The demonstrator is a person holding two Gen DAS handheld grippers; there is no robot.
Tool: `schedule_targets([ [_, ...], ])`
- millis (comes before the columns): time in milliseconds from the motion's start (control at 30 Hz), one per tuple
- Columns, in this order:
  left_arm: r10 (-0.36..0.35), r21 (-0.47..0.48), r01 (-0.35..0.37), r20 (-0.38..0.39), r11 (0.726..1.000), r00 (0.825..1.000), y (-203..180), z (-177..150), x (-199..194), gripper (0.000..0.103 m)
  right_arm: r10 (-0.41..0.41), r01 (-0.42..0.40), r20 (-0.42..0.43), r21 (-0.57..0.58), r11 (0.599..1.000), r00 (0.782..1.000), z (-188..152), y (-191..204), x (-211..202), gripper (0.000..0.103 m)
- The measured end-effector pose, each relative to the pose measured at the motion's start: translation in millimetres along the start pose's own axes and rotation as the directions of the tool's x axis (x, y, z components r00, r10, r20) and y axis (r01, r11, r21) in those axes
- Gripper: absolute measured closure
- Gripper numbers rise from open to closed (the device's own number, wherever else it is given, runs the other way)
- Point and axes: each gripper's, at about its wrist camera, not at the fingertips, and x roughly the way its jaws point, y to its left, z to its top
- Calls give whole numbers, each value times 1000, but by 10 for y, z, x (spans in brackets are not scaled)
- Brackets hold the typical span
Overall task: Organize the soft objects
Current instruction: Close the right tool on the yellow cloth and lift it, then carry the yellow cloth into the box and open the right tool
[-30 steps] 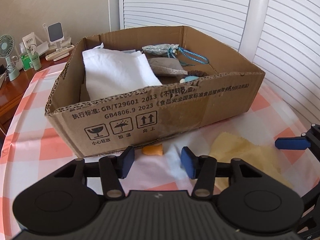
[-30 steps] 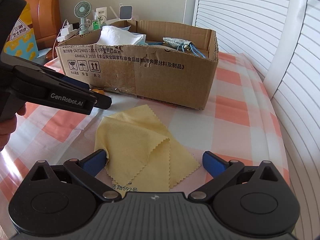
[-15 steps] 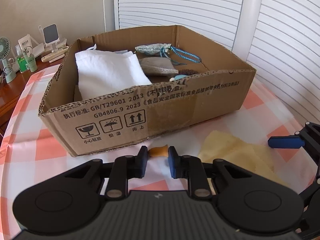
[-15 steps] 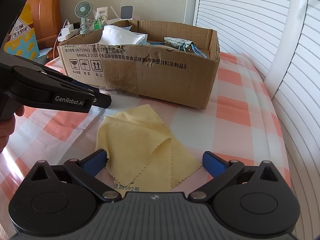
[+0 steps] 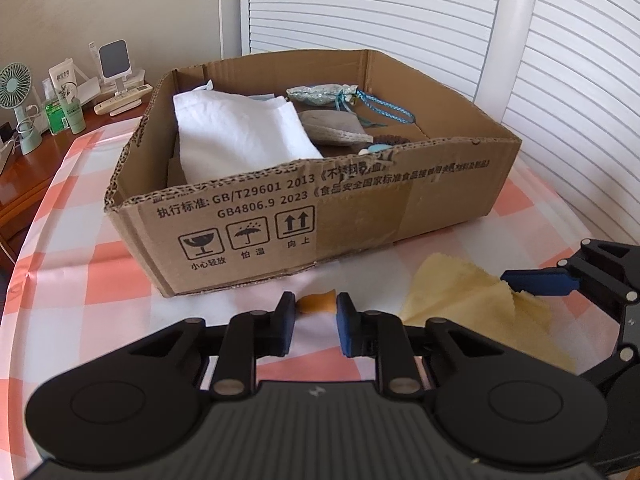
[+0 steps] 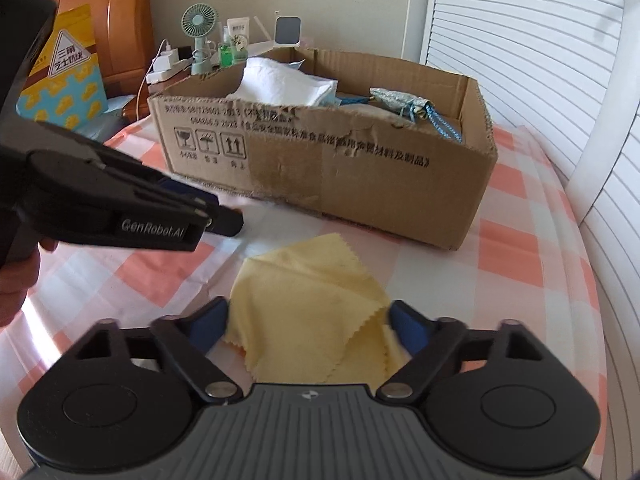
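Note:
My left gripper (image 5: pixel 317 312) is shut on a small orange soft piece (image 5: pixel 317 302) and holds it just above the checked cloth, in front of the cardboard box (image 5: pixel 360 216). The box holds a white cloth (image 5: pixel 240 136), a grey pouch (image 5: pixel 332 126) and a teal drawstring pouch (image 5: pixel 320 94). My right gripper (image 6: pixel 308 322) is open, its fingers on either side of a yellow cloth (image 6: pixel 308 300) whose near part bunches up between them. The yellow cloth (image 5: pixel 464 292) also shows in the left wrist view, with the right gripper (image 5: pixel 540 282) over it.
The box (image 6: pixel 320 168) stands on a table with a pink and white checked cloth (image 5: pixel 72 280). A wooden side table at the back left holds a small fan (image 5: pixel 18 92), bottles and a phone stand. White slatted shutters (image 5: pixel 440 20) stand behind and to the right.
My left gripper has closed on the orange piece and lifted it slightly. My right gripper has moved forward and narrowed around the yellow cloth, which has bunched up.

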Motion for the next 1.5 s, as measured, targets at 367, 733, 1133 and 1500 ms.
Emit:
schedule_targets([
  [367,-15,31,16,-14,999,1000,28,-22,-39,84,-49,49,-1,-1,999,999,2,-22,-78,88],
  [733,-58,115,58,-1,992,998,67,3,-486,84,-39,42,79,-31,999,996,202,-87,-545,89],
  [1133,-92,142,82,68,987,993,105,395,-840,84,-72,79,235,-18,997,969,1194,-366,-498,87],
  [1500,-34,153,17,109,988,993,154,1037,-541,84,-88,70,209,93,993,974,1125,-564,-294,3],
])
